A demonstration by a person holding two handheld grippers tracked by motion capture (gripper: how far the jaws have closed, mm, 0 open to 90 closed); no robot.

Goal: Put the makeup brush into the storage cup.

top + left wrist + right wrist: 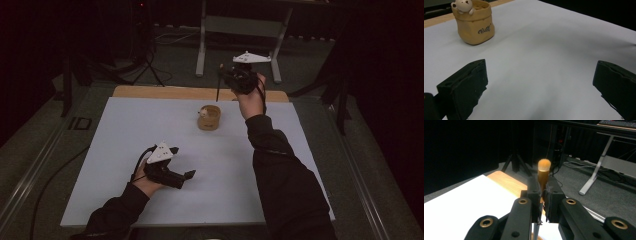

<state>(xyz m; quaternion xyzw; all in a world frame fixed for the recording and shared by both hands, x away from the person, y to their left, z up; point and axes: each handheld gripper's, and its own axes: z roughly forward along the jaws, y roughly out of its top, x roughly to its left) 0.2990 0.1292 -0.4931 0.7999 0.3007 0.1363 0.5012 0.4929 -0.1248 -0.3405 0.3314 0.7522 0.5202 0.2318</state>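
The makeup brush stands upright, clamped in the right hand-held gripper above the counter's far edge (its handle is a dim line from above). The pouch sits just nearby; the left hand-held gripper rests wide open, empty.

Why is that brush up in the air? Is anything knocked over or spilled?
Nothing is spilled or toppled. The right tool is shut on the brush, holding it upright above the table's far edge. The little yellow pot stands upright, a toy bear peeking out.
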